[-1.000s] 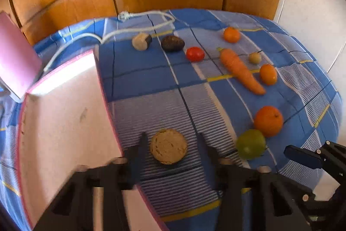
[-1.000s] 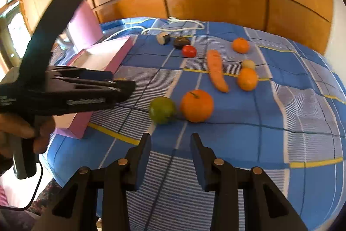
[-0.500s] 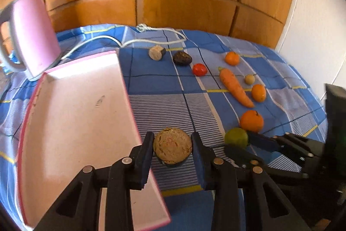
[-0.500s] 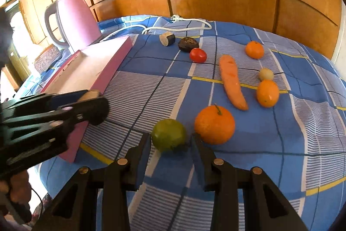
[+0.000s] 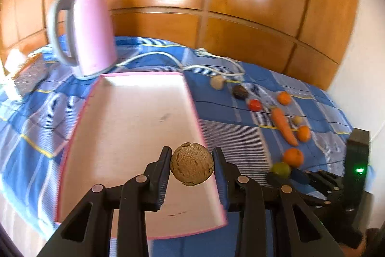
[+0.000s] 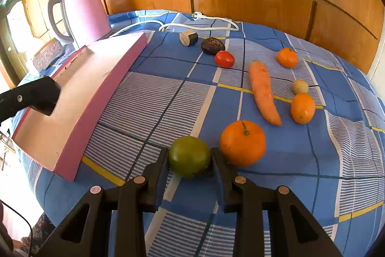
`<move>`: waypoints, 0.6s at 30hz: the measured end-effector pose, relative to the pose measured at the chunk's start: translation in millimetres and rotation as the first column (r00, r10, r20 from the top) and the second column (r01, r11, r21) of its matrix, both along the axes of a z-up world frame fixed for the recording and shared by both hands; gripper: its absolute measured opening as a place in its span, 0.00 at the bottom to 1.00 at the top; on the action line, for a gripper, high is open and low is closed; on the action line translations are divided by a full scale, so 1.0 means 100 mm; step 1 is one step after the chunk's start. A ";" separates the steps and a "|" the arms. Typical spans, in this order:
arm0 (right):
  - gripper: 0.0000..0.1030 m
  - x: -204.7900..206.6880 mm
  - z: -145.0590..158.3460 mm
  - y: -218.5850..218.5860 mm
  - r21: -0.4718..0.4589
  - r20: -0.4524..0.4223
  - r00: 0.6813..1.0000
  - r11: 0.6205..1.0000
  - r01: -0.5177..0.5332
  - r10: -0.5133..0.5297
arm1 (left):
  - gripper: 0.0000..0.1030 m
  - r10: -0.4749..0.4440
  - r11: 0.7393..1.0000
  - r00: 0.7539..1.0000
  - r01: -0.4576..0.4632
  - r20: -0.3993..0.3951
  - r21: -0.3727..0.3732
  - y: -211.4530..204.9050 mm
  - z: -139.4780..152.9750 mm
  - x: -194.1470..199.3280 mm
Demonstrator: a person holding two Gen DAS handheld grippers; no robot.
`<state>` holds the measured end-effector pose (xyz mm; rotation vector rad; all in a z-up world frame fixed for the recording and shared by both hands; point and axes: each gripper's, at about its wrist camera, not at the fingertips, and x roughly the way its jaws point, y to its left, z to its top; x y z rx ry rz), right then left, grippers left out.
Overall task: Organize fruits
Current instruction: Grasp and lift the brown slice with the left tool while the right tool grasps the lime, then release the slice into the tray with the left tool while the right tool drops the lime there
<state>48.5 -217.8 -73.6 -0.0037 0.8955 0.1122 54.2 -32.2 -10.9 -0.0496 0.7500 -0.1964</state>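
The left gripper (image 5: 191,164) clamps a brown fruit (image 5: 191,163) above the pink tray (image 5: 125,127). The right gripper (image 6: 189,157) has its 2 fingers closed against a green fruit (image 6: 189,156) on the cloth (image 6: 300,184), beside an orange (image 6: 242,142).

brown round fruit (image 5: 191,163): rough, cracked skin, clamped between left gripper (image 5: 191,166) fingers, raised over pink tray (image 5: 125,127) right edge
green fruit (image 6: 189,156): smooth, round, on cloth, pinched by right gripper (image 6: 189,161)
big orange (image 6: 242,142): stem up, just beside green fruit at 2 o'clock
carrot (image 6: 263,92): lying flat, 1 o'clock from big orange
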 end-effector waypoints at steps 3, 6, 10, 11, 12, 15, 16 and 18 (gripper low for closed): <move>0.33 -0.02 0.03 0.04 0.005 -0.005 1.000 1.000 -0.010 0.010 | 0.34 0.056 0.998 0.998 -0.056 -0.015 0.018 0.12 -0.05 0.01; 0.33 -0.05 0.09 0.11 0.003 0.010 1.000 1.000 -0.024 0.024 | 0.34 0.109 0.994 0.993 -0.108 -0.032 0.030 0.26 -0.12 0.01; 0.33 -0.05 0.24 0.22 0.009 0.043 0.998 0.999 -0.049 0.049 | 0.34 0.166 0.986 0.985 -0.164 -0.045 0.030 0.42 -0.16 0.03; 0.33 -0.05 0.27 0.24 0.013 0.048 0.997 0.998 -0.055 0.054 | 0.34 0.180 0.983 0.983 -0.179 -0.045 0.031 0.45 -0.17 0.03; 0.33 -0.05 0.30 0.26 0.018 0.053 0.997 0.998 -0.061 0.060 | 0.34 0.192 0.981 0.980 -0.190 -0.045 0.033 0.48 -0.17 0.03; 0.33 0.00 0.40 0.38 0.032 0.062 0.994 0.995 -0.095 0.093 | 0.34 0.213 0.977 0.976 -0.212 -0.052 0.029 0.55 -0.19 0.04; 0.33 0.03 0.42 0.43 0.043 0.059 0.992 0.993 -0.111 0.108 | 0.34 0.222 0.975 0.973 -0.221 -0.054 0.027 0.58 -0.19 0.05; 0.33 0.08 0.44 0.51 0.068 0.051 0.991 0.989 -0.129 0.125 | 0.34 0.234 0.972 0.971 -0.233 -0.056 0.027 0.62 -0.20 0.04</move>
